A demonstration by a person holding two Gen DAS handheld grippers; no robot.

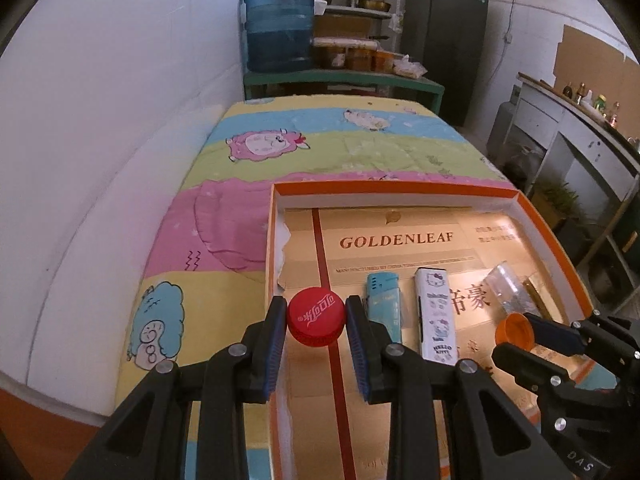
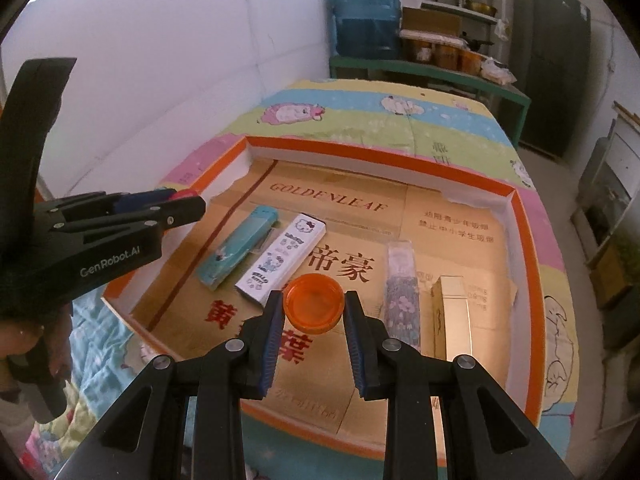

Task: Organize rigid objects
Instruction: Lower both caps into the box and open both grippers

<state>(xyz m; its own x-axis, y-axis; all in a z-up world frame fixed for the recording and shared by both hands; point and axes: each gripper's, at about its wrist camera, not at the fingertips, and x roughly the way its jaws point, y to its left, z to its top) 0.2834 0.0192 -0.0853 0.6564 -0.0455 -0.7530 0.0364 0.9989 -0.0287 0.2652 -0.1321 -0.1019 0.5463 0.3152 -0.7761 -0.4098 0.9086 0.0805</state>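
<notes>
- The left tool (image 1: 316, 322) is clamped on a red bottle cap (image 1: 316, 322), printed top facing up, a blue pad pressed against either side of its rim
- That cap hangs over the left end of the orange-rimmed box (image 1: 400, 187), which lies open on a bed with a cartoon sheep cover (image 1: 224, 236); just beside the dark red stripe on the cardboard lining
- Next along, on the box floor, lies a teal lighter (image 2: 240, 246), then right beside it a white cartoon-cat lighter (image 2: 280, 258); both have their long axes running away from the tools toward the far wall of the box, roughly parallel to each other
- The right tool (image 2: 314, 308) is closed on an orange cap (image 2: 314, 308), hollow side up, gripped across its width; it sits above the middle of the box, just right of the white lighter's near end
- Further right lie a clear floral-patterned lighter (image 2: 402, 292) and a gold one (image 2: 454, 316), again lengthwise front to back, close together
- So what matters, I'd say: four long pieces form a row across the box, with a bare stretch at the left edge and another between the white and floral ones, and each cap hovers near one of those; the left hand is nearer the left stretch, the right hand nearer the middle one
- Straight down looks the natural way to set each cap without knocking a neighbour, though the orange cap has little room beside the white lighter
</notes>
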